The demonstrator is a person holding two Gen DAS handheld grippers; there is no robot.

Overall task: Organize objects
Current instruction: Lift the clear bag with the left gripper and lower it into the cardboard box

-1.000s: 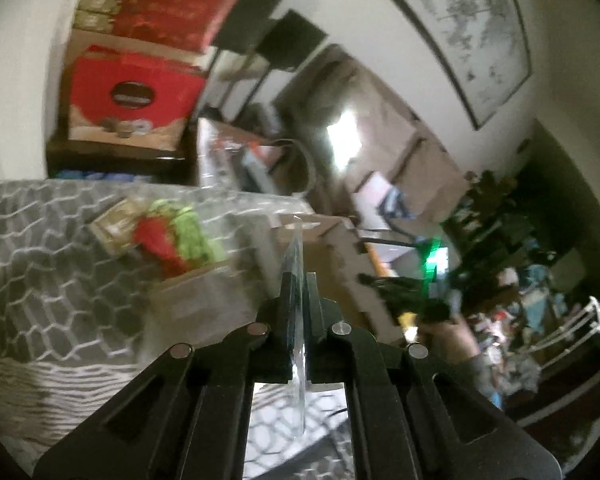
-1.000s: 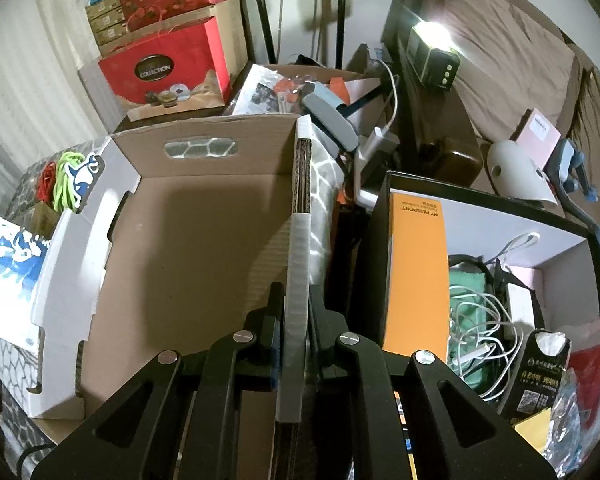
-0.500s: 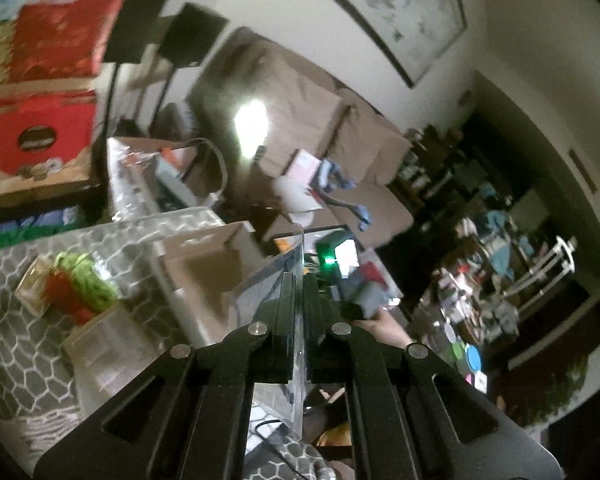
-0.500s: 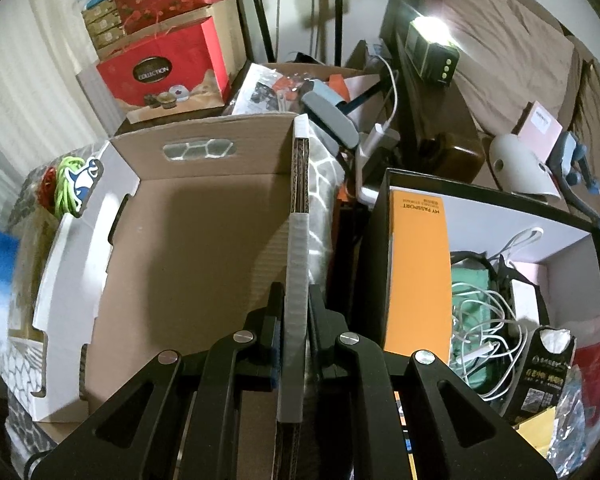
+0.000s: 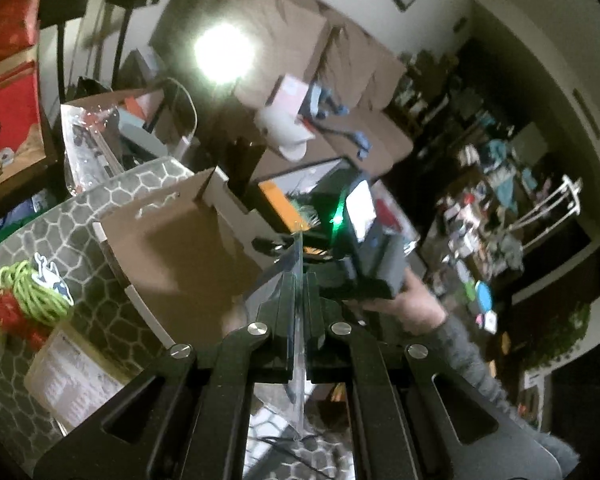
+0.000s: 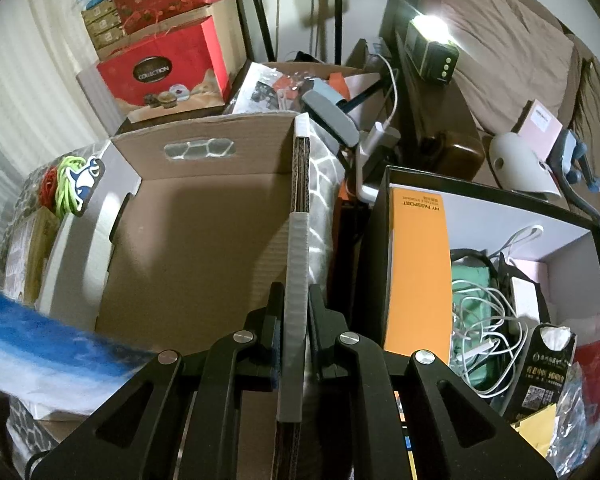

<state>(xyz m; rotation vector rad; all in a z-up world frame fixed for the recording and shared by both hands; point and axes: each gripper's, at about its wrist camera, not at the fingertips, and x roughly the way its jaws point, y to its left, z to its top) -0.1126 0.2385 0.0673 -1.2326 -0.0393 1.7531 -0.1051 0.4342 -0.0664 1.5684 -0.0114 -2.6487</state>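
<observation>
An open brown cardboard box point(image 6: 204, 248) stands on a hex-patterned cloth point(image 5: 40, 232). My right gripper point(image 6: 294, 292) is shut on the box's right wall point(image 6: 298, 216), which stands upright between the jaws. My left gripper point(image 5: 298, 280) is shut on a thin flat packet point(image 5: 296, 344), seen edge-on with a clear rim. In the right wrist view the same packet shows as a blurred blue and white sheet point(image 6: 40, 344) at the box's near left corner. From the left wrist, the cardboard box point(image 5: 188, 248) lies ahead to the left, and a hand point(image 5: 412, 304) grips the right tool.
A black box point(image 6: 496, 204) right of the cardboard box holds an orange case point(image 6: 418, 272) and white cables point(image 6: 480, 320). Green and red cords point(image 6: 66, 184) lie left of the box. Red gift boxes point(image 6: 160, 72) stack behind. A bright lamp point(image 6: 432, 52) sits by a brown sofa point(image 6: 500, 52).
The left wrist view has swung right, from the cloth and cords to the box and the right hand. The blue and white packet has come further into the right wrist view's lower left. The right gripper has kept still.
</observation>
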